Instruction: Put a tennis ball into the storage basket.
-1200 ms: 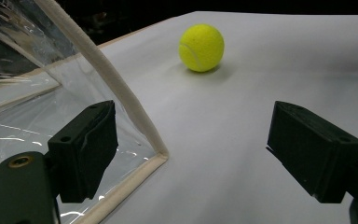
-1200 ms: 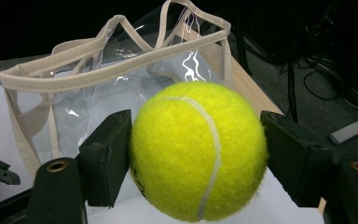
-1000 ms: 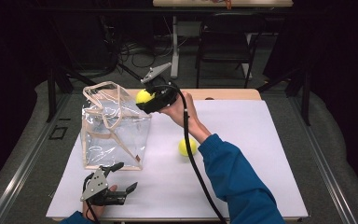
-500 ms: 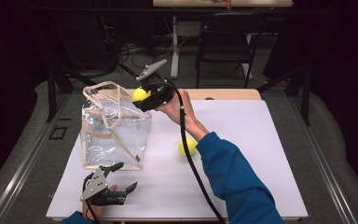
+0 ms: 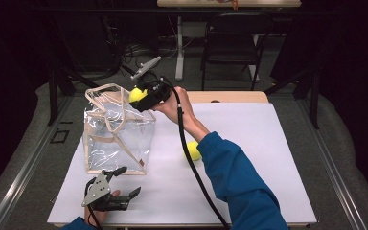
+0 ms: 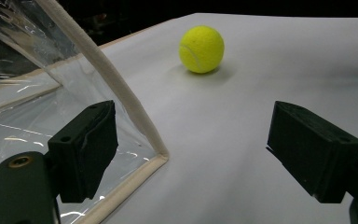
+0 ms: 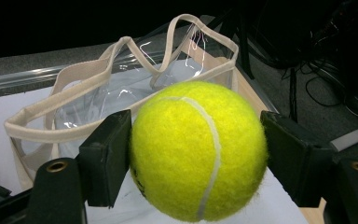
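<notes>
Yellow felt with a white curved seam marks the tennis ball clamped between the two black jaws of the right gripper, both pads pressed flat against its sides. In the high view this gripper holds the ball just above the far rim of the clear plastic tote bag with cream fabric trim and handles, which stands upright on the white table top. A dark smudge low on the ball's left side in the right gripper view may be printing, but it is too cut off to read. No other writing or label shows on the bag or the table.

A second yellow tennis ball lies on the table, to the right of the bag and partly behind the blue sleeve in the high view. The left gripper rests at the near table edge beside the bag's near corner, its jaws spread wide with nothing between them.
</notes>
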### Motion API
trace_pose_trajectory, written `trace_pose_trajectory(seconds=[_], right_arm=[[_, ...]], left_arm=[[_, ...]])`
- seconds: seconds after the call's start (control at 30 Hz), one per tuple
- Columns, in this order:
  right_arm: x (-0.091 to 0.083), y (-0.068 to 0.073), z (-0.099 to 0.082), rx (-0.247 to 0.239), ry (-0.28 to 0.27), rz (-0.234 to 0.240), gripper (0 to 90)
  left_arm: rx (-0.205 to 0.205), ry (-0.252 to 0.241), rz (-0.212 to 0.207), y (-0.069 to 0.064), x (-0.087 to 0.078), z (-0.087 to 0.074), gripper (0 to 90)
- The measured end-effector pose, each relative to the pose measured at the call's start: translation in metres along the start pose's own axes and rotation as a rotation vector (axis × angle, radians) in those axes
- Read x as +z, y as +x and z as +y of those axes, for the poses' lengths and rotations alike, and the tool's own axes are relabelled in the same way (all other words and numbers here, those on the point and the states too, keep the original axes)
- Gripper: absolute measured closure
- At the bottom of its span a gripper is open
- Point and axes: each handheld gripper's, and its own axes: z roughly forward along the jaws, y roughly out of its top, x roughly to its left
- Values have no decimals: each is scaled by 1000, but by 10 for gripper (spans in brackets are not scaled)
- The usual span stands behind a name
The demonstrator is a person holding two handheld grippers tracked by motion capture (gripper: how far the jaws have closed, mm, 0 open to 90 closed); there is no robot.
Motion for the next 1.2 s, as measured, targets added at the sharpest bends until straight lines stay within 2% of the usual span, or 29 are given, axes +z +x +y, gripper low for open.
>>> trace_pose_trajectory(seconds=[1.2], right_arm=[[6, 6, 20, -30, -9, 6, 269]], left_arm=[[-8, -6, 0, 1, -1, 0, 158]])
